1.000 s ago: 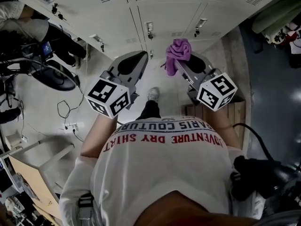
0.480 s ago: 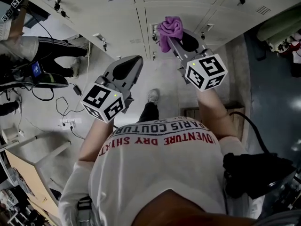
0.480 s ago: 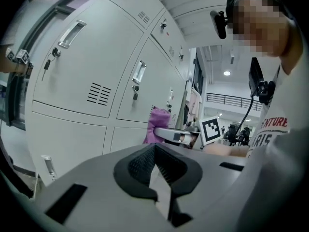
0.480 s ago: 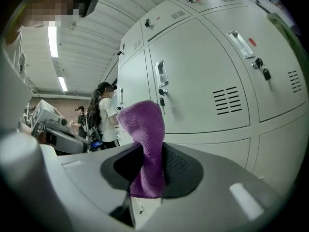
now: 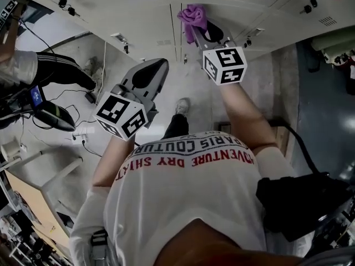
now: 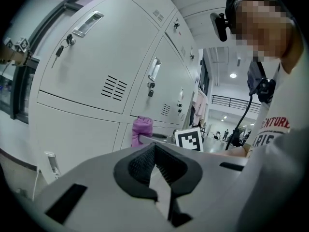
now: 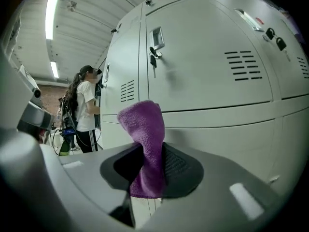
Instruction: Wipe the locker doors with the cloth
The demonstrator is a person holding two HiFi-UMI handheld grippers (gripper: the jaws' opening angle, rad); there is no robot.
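A purple cloth [image 5: 192, 14] [image 7: 145, 129] is pinched between the jaws of my right gripper [image 5: 195, 27] [image 7: 153, 149], bunched above them and hanging below. The right arm is stretched out, so the cloth sits right at the pale grey locker doors [image 5: 150, 15] [image 7: 207, 66], near the seam under a vented door. I cannot tell if it touches. My left gripper [image 5: 161, 65] [image 6: 154, 149] is held back and lower, shut with nothing in it, pointing at the lockers [image 6: 96, 62]. From the left gripper view the cloth [image 6: 141, 129] shows against the locker face.
A second person [image 7: 87, 110] [image 5: 33, 65] stands at the lockers to the left. Cables [image 5: 83, 137] lie on the floor at the left. A wooden pallet [image 5: 280, 134] is at the right and a black bag [image 5: 299, 204] hangs at my right side. Handles and keys stick out from the doors [image 7: 154, 42].
My right gripper has reached forward and up with the cloth, bringing it to the locker doors. The left gripper has hardly moved.
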